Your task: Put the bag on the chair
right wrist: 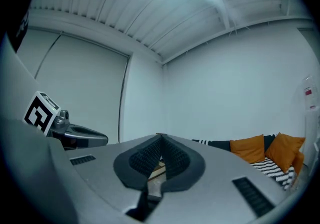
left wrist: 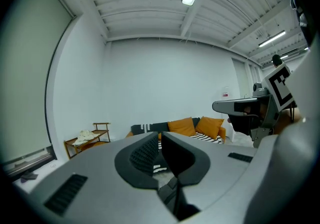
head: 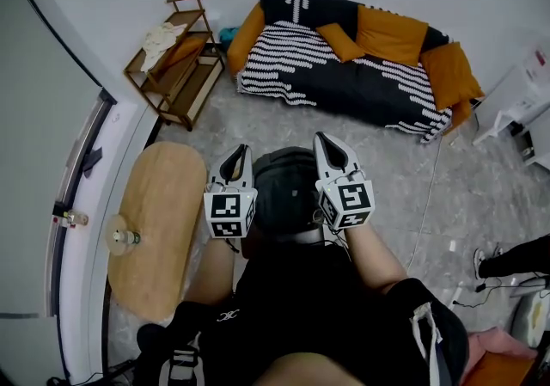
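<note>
Both grippers are held up side by side in front of the person, over the grey floor. My left gripper [head: 241,152] is shut with nothing between its jaws; in the left gripper view [left wrist: 160,136] the black pads meet and point toward the sofa. The right gripper [head: 325,138] is also shut and empty, its pads closed together in the right gripper view [right wrist: 160,139]. Each gripper shows in the other's view, the right one [left wrist: 245,106] and the left one [right wrist: 75,134]. I cannot make out a bag or a chair in any view.
A black-and-white striped sofa [head: 344,75] with orange cushions stands against the far wall. A wooden shelf [head: 176,58] with a white cloth is at the back left. An oval wooden table [head: 159,221] lies at the left. White furniture [head: 524,92] and a cable are at the right.
</note>
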Demonstrator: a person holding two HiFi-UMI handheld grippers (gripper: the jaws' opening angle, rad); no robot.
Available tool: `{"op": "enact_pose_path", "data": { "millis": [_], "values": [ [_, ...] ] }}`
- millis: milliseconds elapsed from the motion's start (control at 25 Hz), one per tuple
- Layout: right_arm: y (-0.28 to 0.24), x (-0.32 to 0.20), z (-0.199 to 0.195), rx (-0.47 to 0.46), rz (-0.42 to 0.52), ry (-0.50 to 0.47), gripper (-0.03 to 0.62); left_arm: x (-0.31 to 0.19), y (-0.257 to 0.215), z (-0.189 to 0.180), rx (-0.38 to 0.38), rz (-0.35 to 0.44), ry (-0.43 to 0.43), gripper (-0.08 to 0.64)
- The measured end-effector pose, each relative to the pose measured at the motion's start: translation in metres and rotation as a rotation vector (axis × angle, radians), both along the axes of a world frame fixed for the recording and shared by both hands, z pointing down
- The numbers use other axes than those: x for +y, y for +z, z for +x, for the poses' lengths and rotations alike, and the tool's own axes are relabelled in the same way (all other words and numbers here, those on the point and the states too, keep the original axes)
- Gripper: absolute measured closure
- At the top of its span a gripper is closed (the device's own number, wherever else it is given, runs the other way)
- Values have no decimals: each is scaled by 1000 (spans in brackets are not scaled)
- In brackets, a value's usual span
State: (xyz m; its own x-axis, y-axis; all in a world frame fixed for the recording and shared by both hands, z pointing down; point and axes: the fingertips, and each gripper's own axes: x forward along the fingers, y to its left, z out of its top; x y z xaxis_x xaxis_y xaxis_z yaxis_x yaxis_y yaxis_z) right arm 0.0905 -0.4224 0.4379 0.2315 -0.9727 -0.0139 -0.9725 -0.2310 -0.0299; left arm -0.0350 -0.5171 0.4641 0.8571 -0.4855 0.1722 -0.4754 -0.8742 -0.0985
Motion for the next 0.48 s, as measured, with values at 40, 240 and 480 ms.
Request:
{"op": "enact_pose_path", "data": {
  "millis": [40,240,480],
  "values": [
    [1,0,-1,2,-3,-1,580,0,1,-1,2,-2,-1,525],
    [5,-2,-3,6,-8,-3,581,-4,0,-1,8,2,-1,525],
    [8,-5,-3,4,-21,-2,580,-5,-2,-1,11,11,5,526]
  ]
}}
